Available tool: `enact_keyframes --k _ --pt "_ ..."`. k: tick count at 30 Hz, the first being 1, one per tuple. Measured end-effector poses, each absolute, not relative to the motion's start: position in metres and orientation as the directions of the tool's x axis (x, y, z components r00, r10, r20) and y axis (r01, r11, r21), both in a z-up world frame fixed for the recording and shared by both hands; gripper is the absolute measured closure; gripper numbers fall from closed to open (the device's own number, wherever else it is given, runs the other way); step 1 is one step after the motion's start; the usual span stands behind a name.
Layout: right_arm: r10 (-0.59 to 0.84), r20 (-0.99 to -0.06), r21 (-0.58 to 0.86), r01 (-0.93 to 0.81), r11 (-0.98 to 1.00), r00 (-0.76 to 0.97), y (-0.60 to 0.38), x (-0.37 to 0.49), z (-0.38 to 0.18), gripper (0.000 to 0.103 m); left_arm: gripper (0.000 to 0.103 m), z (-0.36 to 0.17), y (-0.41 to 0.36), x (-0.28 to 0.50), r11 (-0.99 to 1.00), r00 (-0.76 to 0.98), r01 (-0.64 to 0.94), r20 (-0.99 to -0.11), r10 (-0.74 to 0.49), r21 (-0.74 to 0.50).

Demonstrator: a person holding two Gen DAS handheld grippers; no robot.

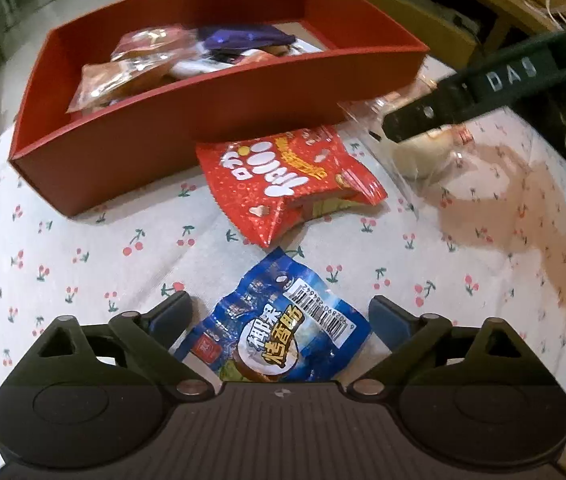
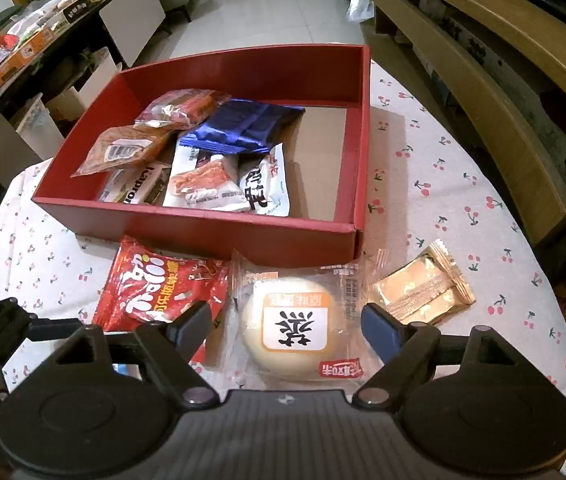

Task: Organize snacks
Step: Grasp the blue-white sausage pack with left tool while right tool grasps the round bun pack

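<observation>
Table (image 2: 463, 184), cherry-print cloth: rounded edge near on the right; bare cloth left of the box.
Box (image 2: 243, 236), red, open-topped: part filled, several packets heaped at its left; right end of the floor bare, room for more.
Left out, in front of the box: red bag (image 2: 155, 284), bun (image 2: 295, 328), blue packet (image 1: 279, 332), wafer (image 2: 423, 292). By my reckoning, about half done.
Right gripper (image 2: 287, 326): jaws apart, straddling the bun.
Left gripper (image 1: 279, 316): jaws apart over the blue packet.
</observation>
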State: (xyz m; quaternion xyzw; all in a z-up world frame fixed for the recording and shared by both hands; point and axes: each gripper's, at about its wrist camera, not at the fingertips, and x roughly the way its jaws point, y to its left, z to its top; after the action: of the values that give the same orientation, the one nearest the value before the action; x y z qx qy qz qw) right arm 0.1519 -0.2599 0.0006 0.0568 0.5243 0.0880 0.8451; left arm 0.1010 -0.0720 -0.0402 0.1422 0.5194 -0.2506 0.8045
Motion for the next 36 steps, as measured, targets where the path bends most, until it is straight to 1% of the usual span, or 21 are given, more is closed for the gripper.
enact_keyframes --k 6,10,12,14,16,17,19,24,27,28,31,32,34,36 --pt "0.213 -0.877 0.195 -0.086 0.977 0.431 -0.261 0.153 0.001 0.01 0.003 -0.043 -0.075 0.096 0.81 0.323 0.587 -0.913 -0.247 -0.011" --pt "0.211 -0.88 0.188 -0.098 0.977 0.425 -0.259 0.151 0.001 0.01 0.004 -0.042 -0.076 0.09 0.809 0.32 0.588 -0.917 -0.239 -0.005" --pt "0.213 -0.88 0.188 -0.102 0.977 0.424 -0.258 0.151 0.001 0.01 0.006 -0.04 -0.074 0.086 0.82 0.313 0.571 -0.916 -0.25 -0.029" --pt "0.22 -0.878 0.195 -0.102 0.976 0.425 -0.259 0.15 0.002 0.01 0.014 -0.039 -0.073 0.082 0.828 0.311 0.559 -0.915 -0.257 -0.042" --pt "0.228 -0.875 0.204 -0.101 0.974 0.426 -0.261 0.148 0.004 0.01 0.018 -0.037 -0.072 0.077 0.836 0.312 0.546 -0.914 -0.26 -0.052" --pt "0.233 -0.873 0.21 -0.1 0.973 0.428 -0.262 0.148 0.006 0.01 0.02 -0.036 -0.073 0.076 0.84 0.308 0.539 -0.914 -0.263 -0.06" --pt "0.237 -0.866 0.221 -0.088 0.971 0.44 -0.268 0.147 0.009 0.01 0.02 -0.034 -0.073 0.072 0.842 0.304 0.535 -0.914 -0.27 -0.07" --pt "0.23 -0.865 0.237 -0.041 0.971 0.447 -0.274 0.155 0.008 0.01 0.016 -0.037 -0.08 0.077 0.843 0.31 0.535 -0.918 -0.248 -0.047" --pt "0.239 -0.873 0.235 -0.063 0.97 0.424 -0.266 0.159 0.003 0.01 0.013 -0.037 -0.084 0.08 0.843 0.311 0.536 -0.918 -0.246 -0.044" --pt "0.224 -0.878 0.212 -0.076 0.974 0.424 -0.261 0.159 0.002 0.007 0.011 -0.038 -0.084 0.08 0.843 0.311 0.536 -0.918 -0.247 -0.045" --pt "0.199 -0.889 0.176 -0.095 0.98 0.412 -0.253 0.159 -0.005 0.005 0.007 -0.041 -0.088 0.08 0.844 0.317 0.536 -0.918 -0.237 -0.033" --pt "0.192 -0.893 0.166 -0.099 0.981 0.408 -0.251 0.159 -0.008 0.005 0.006 -0.041 -0.089 0.08 0.846 0.322 0.533 -0.918 -0.231 -0.026" --pt "0.136 -0.898 0.094 -0.12 0.988 0.418 -0.244 0.158 -0.015 0.005 0.006 -0.043 -0.09 0.082 0.851 0.332 0.524 -0.916 -0.224 -0.019" --pt "0.137 -0.895 0.089 -0.132 0.987 0.424 -0.242 0.157 -0.019 0.005 0.008 -0.043 -0.091 0.082 0.856 0.339 0.518 -0.915 -0.218 -0.012"
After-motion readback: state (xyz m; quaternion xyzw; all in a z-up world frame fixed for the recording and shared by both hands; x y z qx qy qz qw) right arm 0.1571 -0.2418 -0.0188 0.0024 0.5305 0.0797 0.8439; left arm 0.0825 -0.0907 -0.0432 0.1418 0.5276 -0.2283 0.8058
